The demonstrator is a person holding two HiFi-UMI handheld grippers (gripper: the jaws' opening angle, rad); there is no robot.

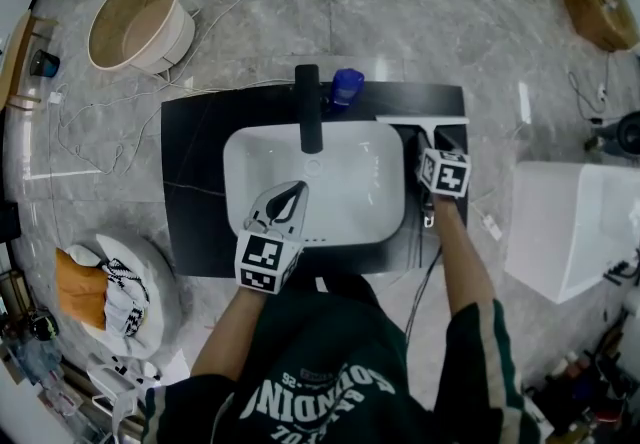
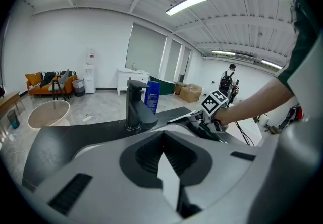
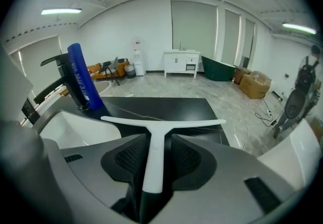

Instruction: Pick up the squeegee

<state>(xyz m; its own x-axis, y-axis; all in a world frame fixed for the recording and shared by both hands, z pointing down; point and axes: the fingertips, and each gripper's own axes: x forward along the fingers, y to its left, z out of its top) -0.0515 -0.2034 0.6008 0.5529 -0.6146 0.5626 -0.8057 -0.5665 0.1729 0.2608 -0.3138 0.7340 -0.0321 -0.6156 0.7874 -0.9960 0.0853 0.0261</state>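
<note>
The white squeegee lies at the 3 o'clock side of the white basin, over the black worktop. Its blade is at the 12 o'clock end and its handle runs back toward 6 o'clock. The right tool is clamped on that handle, and the right gripper view shows the handle pinched between the jaws. Whether the blade touches the worktop cannot be told. The left tool hovers over the basin's 7 o'clock corner, jaws together on nothing. A black faucet and a blue bottle stand at the basin's 12 o'clock.
</note>
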